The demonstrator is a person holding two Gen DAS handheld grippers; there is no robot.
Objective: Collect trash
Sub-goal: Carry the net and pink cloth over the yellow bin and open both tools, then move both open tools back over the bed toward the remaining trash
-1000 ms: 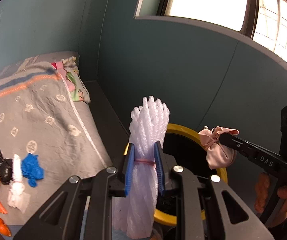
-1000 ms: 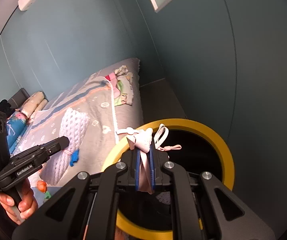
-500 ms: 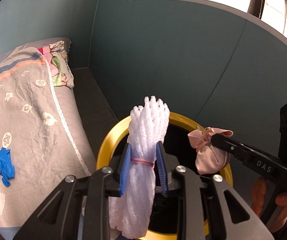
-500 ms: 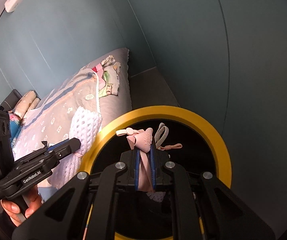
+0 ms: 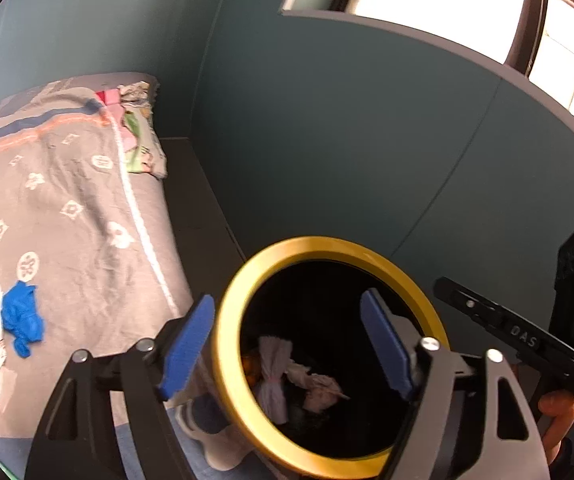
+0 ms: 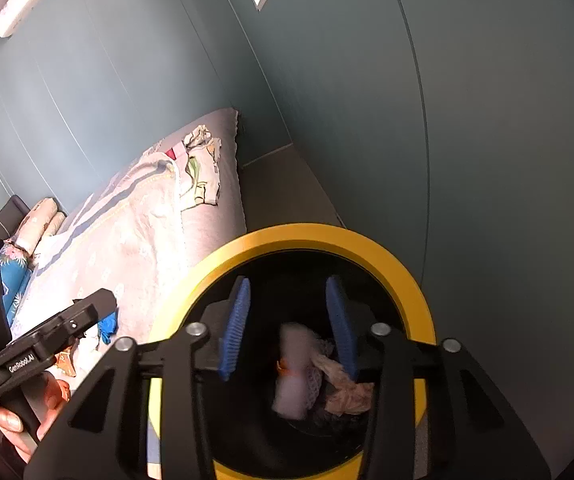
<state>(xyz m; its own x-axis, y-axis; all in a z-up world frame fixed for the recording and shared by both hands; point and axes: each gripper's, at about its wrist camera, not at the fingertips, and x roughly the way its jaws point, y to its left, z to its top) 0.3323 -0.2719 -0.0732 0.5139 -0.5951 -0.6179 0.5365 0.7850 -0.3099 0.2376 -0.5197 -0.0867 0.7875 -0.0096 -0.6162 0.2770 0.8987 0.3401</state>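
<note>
Our left gripper (image 5: 287, 344) hangs over the yellow-rimmed bin (image 5: 227, 344), jaws opening wide with nothing between them; our right gripper (image 6: 289, 324) hovers beside it over the same bin, jaws opening, also bare; the white foam net (image 6: 295, 372) and the pink cloth scrap (image 6: 347, 394) lie inside the bin; more trash, a blue glove (image 5: 21, 322) among it, lies on the grey bedspread (image 5: 67, 216)

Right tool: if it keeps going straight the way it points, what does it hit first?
Likely the trash inside the yellow-rimmed bin: the right tool, jaws opening and empty, aims into the mouth at the white foam netting beside the pink bag. Depth is unclear.
</note>
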